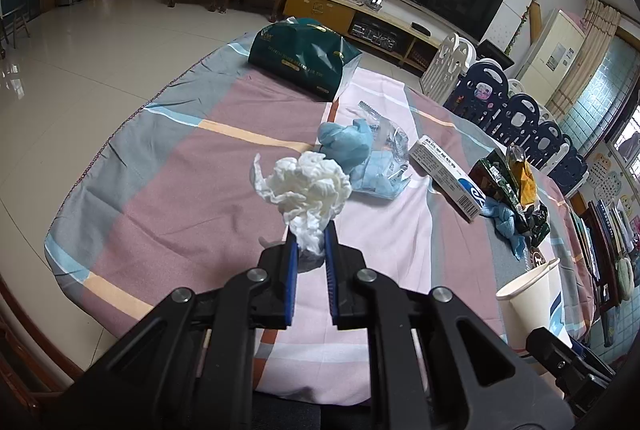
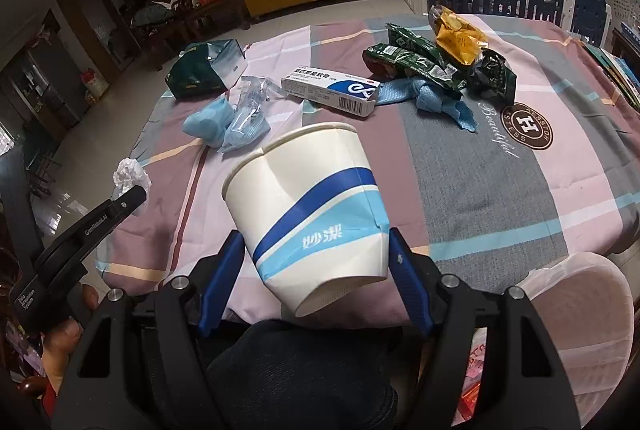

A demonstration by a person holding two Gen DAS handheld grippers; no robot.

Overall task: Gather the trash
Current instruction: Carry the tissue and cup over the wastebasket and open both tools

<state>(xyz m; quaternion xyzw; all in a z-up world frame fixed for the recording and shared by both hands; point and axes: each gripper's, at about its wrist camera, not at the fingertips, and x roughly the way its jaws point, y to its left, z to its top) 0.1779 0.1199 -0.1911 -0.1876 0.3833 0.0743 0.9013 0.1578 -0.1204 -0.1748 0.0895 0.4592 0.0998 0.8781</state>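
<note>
My left gripper (image 1: 311,236) is shut on a crumpled white tissue (image 1: 306,186), held above the striped tablecloth (image 1: 168,190). From the right wrist view that same tissue (image 2: 127,172) shows at the left, at the tip of the left gripper (image 2: 138,188). Between the blue pads of my right gripper (image 2: 316,242) sits a white paper cup (image 2: 316,206) with blue bands, tilted, its mouth facing away; the gripper is shut on it. The cup (image 1: 528,300) also appears at the lower right of the left wrist view.
On the cloth lie a blue crumpled wad with clear plastic (image 2: 228,120), a white medicine box (image 2: 332,90), green and yellow snack wrappers (image 2: 432,58), a blue rag (image 2: 436,98) and a dark green bag (image 2: 204,70). A white-lined bin (image 2: 588,294) stands at lower right.
</note>
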